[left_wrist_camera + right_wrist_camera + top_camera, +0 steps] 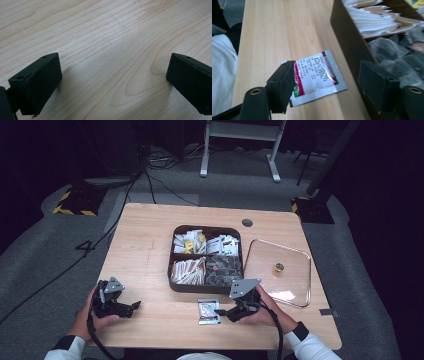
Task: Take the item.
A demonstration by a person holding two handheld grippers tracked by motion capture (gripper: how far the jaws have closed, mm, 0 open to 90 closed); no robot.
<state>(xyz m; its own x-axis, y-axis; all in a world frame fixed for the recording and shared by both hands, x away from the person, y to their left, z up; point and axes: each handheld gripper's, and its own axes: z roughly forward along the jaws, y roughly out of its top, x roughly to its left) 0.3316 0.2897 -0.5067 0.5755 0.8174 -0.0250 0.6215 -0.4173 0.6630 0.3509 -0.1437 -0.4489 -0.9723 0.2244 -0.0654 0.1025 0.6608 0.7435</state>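
Right claw (226,312) open over a flat silver foil sachet with red and green edging (209,311)

Right claw (325,85) hangs low above the wooden table (150,250), its 2 jaws spread wide with nothing pinched; the sachet (317,75) lies flat and free on the table just beyond the near jaw, its long axis running towards the dark brown compartment tray of packets (172,265), whose wall stands just beside it; this hand is plainly the nearer 1; left claw (131,308) rests well apart at the table's left, jaws (37,82) also wide and empty; any regrasp, I judge, would need the jaws straddling the sachet's short width.
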